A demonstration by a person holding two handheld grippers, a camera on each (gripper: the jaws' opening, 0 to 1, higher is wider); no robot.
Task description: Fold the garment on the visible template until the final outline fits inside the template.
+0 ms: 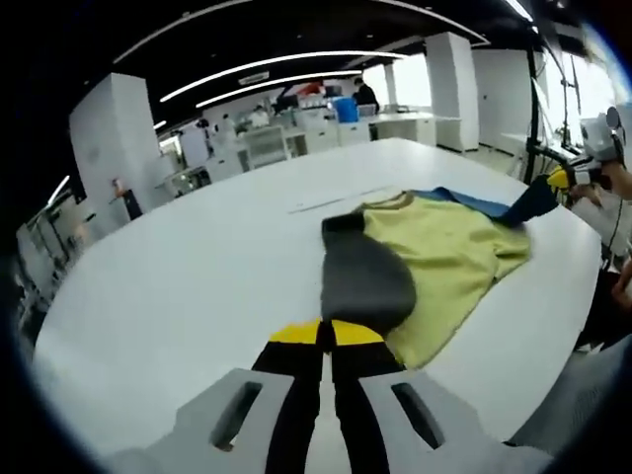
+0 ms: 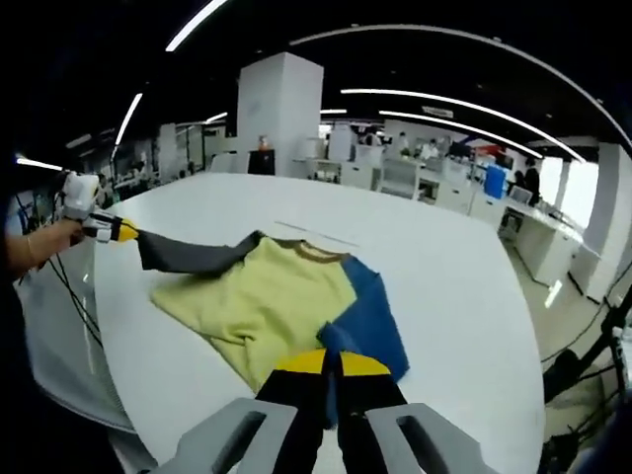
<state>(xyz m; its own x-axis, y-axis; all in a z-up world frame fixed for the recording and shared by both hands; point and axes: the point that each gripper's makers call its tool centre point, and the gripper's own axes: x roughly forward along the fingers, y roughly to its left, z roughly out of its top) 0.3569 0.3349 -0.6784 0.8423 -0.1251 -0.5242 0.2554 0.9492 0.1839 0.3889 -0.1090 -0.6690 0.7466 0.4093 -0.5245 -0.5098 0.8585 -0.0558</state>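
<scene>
Garment (image 1: pixel 444 252) lies centre-frame on the white counter (image 1: pixel 178 296). Left gripper (image 1: pixel 326 334) fingers are clamped on the grey sleeve (image 1: pixel 365 281), right gripper (image 2: pixel 331 363) fingers on the blue sleeve (image 2: pixel 365 321). Sleeve-folding step is in hand; the next move likely calls for laying both sleeves inward over the yellow body.

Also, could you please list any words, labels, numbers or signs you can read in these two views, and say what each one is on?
None can be read.
The shirt shows no print or label.
The table is unmarked apart from thin lines.
Any signs in the room behind are too small and blurred.
</scene>
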